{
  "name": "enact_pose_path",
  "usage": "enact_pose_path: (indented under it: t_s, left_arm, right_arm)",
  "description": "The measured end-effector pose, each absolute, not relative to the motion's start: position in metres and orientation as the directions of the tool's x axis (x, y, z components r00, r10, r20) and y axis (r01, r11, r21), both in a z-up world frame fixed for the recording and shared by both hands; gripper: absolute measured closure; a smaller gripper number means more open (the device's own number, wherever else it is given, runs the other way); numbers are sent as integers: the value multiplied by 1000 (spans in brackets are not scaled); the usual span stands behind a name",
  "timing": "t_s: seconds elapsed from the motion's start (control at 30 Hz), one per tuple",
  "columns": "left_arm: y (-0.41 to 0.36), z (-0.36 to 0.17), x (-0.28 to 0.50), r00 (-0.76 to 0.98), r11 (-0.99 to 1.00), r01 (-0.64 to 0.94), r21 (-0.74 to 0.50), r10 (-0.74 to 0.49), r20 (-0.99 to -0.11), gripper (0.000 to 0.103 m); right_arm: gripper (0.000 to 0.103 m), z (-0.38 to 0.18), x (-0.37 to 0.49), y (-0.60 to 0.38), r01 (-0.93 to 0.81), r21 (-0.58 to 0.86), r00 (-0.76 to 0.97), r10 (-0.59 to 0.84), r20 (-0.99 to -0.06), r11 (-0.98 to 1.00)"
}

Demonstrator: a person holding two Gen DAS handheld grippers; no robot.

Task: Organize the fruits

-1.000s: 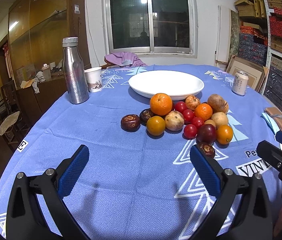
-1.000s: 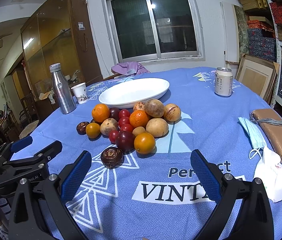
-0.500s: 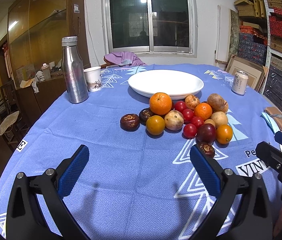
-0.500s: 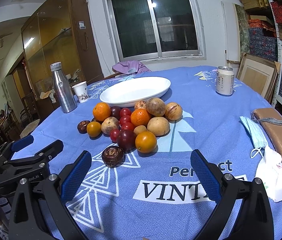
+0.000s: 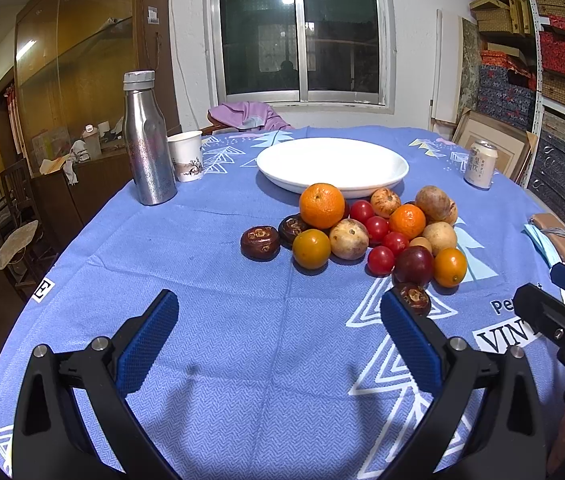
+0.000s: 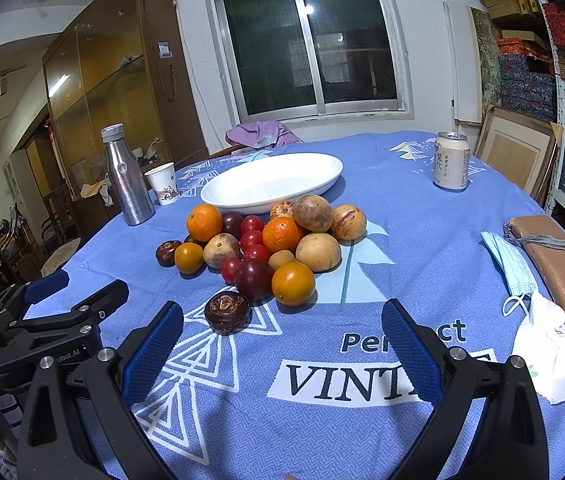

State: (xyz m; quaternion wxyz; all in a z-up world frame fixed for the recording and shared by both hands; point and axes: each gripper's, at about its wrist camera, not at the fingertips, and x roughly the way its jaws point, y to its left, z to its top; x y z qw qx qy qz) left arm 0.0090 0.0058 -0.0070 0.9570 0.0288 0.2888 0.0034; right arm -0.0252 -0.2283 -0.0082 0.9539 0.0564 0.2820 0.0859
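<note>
A heap of round fruit — glossy cherry tomatoes, dimpled oranges, matte tan fruits and wrinkled dark brown ones — lies on the woven blue tablecloth, touching the near edge of a smooth, shallow white oval dish. The left gripper and the right gripper both hover over the cloth near the heap, their ribbed blue pads spread wide and holding nothing. A dented steel bottle stands upright beside a paper cup, and a drink can stands well apart.
</note>
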Motion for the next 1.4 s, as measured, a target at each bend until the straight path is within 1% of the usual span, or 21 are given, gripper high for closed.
enact_pose_path:
  t_s: [1.4]
  left_arm:
    - [5, -10, 8, 831, 998, 12, 56, 21, -556, 4]
  right_arm:
    - [3, -8, -25, -228, -132, 159, 825, 197, -530, 978]
